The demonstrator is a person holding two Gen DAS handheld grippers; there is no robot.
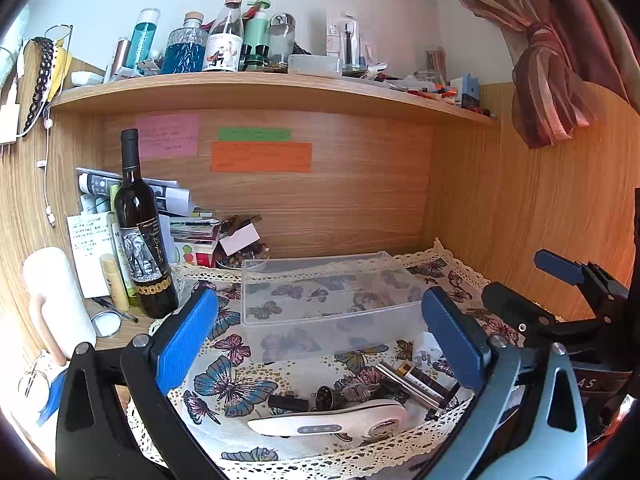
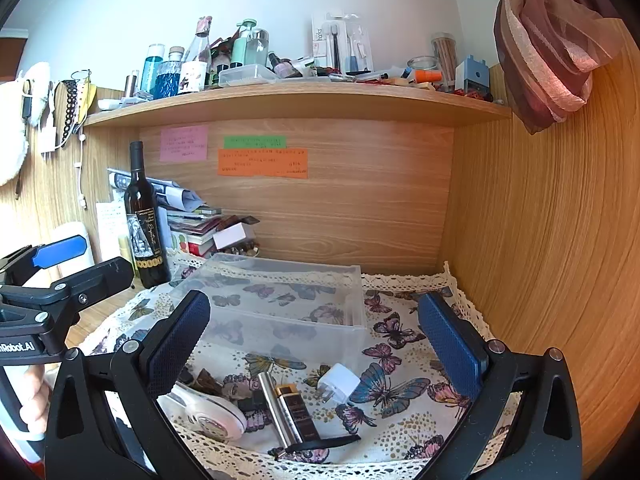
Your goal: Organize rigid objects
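A clear plastic bin [image 1: 332, 300] sits empty on the butterfly tablecloth [image 1: 224, 384]; it also shows in the right wrist view [image 2: 280, 304]. In front of it lie small rigid items: a white handheld device [image 1: 332, 420] [image 2: 208, 412], a silver tube [image 2: 274, 412], a dark gold-capped lighter [image 2: 294, 408], a white plug adapter [image 2: 340, 382] and a black clip [image 1: 288, 402]. My left gripper [image 1: 320, 336] is open and empty above them. My right gripper [image 2: 316, 340] is open and empty, hovering over the same pile.
A dark wine bottle [image 1: 142, 236] stands left of the bin, with papers and books [image 1: 188, 220] behind it. A white tumbler [image 1: 56, 300] stands at far left. The wooden side wall [image 2: 540, 240] closes the right. A cluttered shelf [image 1: 260, 88] runs overhead.
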